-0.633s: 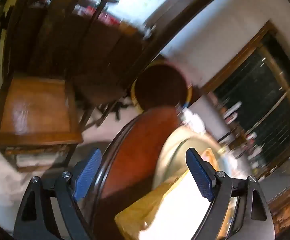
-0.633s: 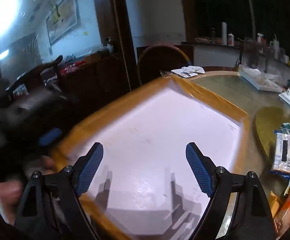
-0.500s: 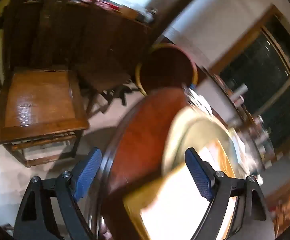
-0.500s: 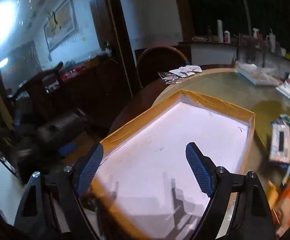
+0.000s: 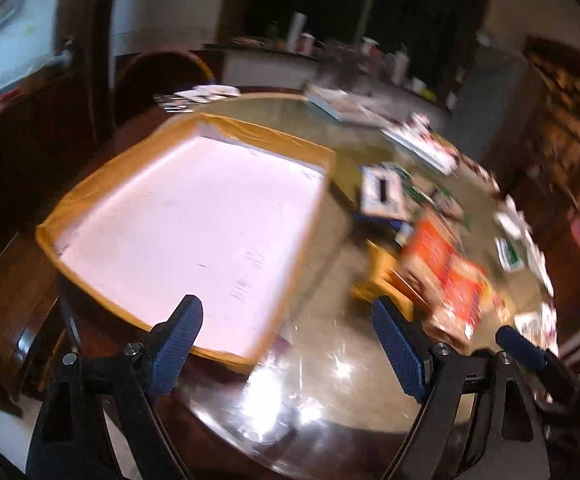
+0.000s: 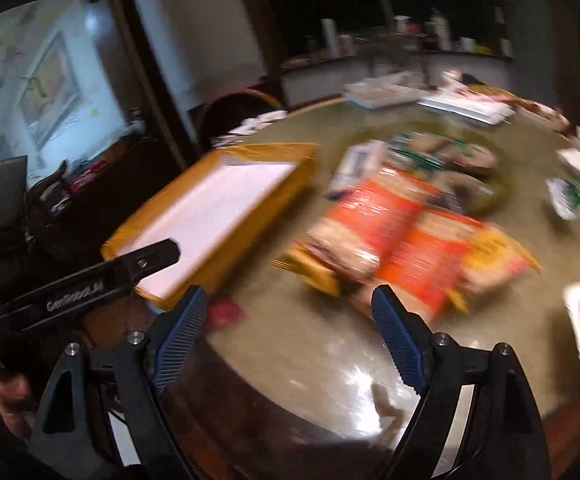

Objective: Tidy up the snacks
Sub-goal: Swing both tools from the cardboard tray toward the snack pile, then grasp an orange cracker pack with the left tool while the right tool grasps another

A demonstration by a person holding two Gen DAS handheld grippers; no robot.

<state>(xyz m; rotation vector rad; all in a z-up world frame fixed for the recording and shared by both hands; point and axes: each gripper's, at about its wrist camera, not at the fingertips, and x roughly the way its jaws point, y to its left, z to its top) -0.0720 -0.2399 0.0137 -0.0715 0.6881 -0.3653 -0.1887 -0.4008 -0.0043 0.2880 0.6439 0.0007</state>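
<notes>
We see a round table (image 5: 321, 368) with a glossy glass top and a dark wooden rim. Behind its far edge stands a round-backed wooden chair (image 5: 162, 76). Some loose papers (image 5: 198, 94) lie at the table's far edge, near that chair. A dark wooden sideboard (image 6: 90, 184) runs along the left wall, with a framed picture (image 6: 50, 88) above it. On a far counter (image 6: 389, 64) we make out blurred bottles.

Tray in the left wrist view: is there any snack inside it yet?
No. The tray shows only its bare white bottom, while the snack packs lie on the table to its right.
</notes>
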